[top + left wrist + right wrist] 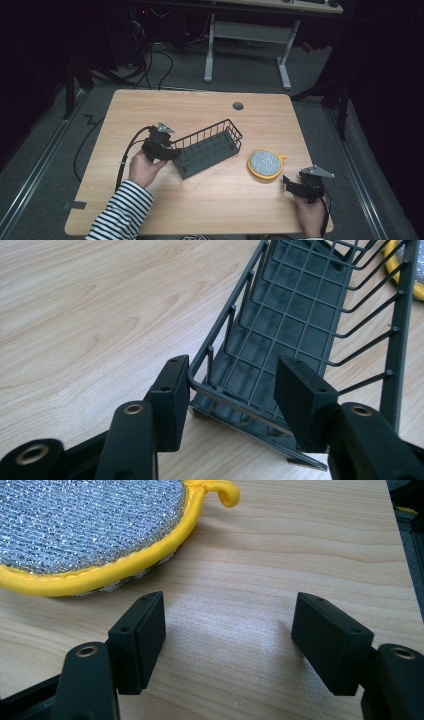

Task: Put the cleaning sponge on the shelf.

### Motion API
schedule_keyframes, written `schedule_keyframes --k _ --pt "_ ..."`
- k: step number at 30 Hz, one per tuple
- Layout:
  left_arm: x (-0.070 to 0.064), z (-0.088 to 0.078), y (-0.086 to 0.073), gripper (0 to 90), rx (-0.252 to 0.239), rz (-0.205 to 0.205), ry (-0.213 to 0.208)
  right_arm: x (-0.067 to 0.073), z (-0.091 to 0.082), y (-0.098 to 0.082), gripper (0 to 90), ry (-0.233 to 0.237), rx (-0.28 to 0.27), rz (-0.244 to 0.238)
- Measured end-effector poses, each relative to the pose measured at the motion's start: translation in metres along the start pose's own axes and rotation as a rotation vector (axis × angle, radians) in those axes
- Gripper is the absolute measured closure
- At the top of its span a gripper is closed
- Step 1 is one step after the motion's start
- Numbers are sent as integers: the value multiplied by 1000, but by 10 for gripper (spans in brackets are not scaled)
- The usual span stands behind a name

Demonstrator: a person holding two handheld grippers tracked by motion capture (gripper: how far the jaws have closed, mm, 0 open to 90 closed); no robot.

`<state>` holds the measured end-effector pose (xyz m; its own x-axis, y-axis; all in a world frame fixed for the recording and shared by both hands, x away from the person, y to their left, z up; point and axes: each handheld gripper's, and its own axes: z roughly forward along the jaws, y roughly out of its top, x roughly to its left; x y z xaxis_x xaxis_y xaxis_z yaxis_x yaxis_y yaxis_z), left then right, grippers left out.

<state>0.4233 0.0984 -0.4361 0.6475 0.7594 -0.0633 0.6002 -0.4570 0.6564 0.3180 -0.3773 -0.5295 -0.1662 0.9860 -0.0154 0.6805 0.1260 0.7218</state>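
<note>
A lab – dark room, floor cables (pixel 150 60), bare wooden table (pixel 200 200).

a fixed camera looks forward and down from above the person's side, taking in the whole tabletop (pixel 200 205) and the floor beyond. the left claw (pixel 230 390) camera sits low and close at one end of a wire basket (pixel 300 305), also seen from above. the right claw (pixel 227 630) camera skims the wood beside a yellow-rimmed scouring pad (pixel 85 525), seen from overhead too.
</note>
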Motion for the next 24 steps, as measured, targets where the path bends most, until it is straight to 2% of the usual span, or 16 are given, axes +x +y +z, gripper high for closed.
schedule_keyframes --k 14,21,24 --pt "-15 -7 -12 487 -17 6 -31 0 0 0 299 0 -1 -4" --pt "-19 -8 -14 485 -21 2 -30 0 0 0 299 0 0 -2" --pt "-17 -7 -15 430 -29 -15 -40 0 0 0 299 0 -1 -4"
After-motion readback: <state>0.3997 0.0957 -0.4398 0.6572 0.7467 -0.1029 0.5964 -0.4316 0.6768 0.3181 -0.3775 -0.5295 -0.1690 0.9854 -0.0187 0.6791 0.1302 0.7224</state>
